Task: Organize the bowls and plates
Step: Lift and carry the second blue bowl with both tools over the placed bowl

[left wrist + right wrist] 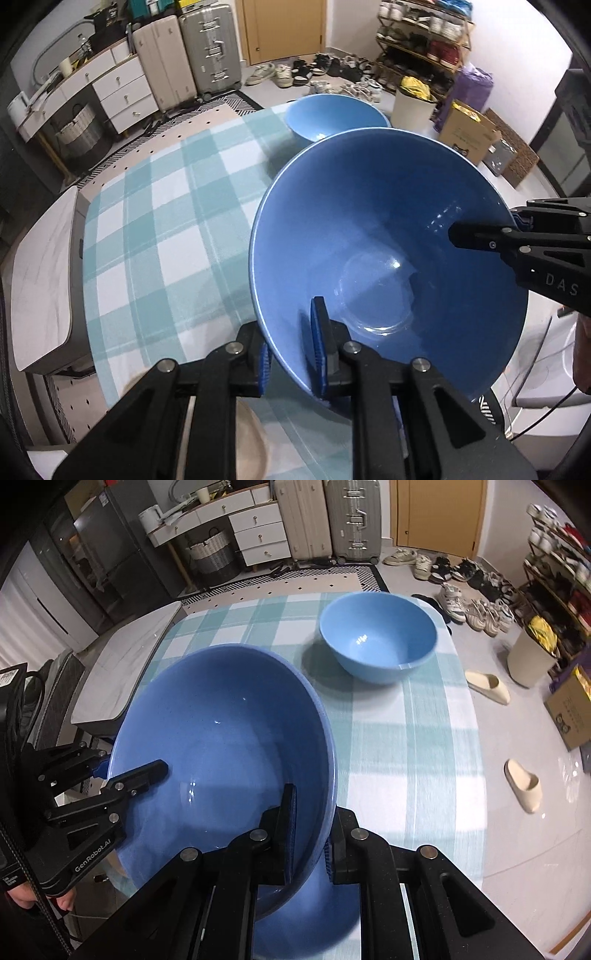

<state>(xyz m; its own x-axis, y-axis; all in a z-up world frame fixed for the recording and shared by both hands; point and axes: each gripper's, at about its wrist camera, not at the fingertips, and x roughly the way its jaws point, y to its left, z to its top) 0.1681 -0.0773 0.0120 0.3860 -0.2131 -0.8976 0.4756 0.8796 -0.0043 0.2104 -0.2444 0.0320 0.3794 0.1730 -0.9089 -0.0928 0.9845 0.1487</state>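
Nearest, in the left wrist view: left gripper (293, 354), black linkage arms with silver rivets and ribbed blue pads, pointing steeply down, clamped on the near rim of a large, glossy, deep-blue ceramic bowl (388, 258), one pad inside the wall, one outside. Across the same bowl, on the opposite rim: right gripper (517, 227), reaching in from the right edge, likewise closed on the wall, white letters "DAS" legible on its black body.

In the right wrist view, same arrangement mirrored: right gripper (312, 845) pinching the large bowl's rim (229, 738) between an inner and an outer blue pad; left gripper (101, 770) gripping the far left rim, "GenRobot.AI" printed on its casing, fingers of a hand (22, 897) curled under its handle at the lower left corner. Bowl tilted, carried clear above the table, smooth interior catching small highlights.

Below and beyond: table under a woven cloth of teal-and-white checks (406, 738). Farther along it, near the far edge: a smaller, paler-blue glossy bowl (378, 637), upright, well apart from the held one.

Farther still, on the pale floor: two cream foam slippers (487, 686), a scatter of shoes, a cream hard-shell suitcase (301, 517) beside a ribbed silver one (352, 517), a white chest of drawers (258, 531).
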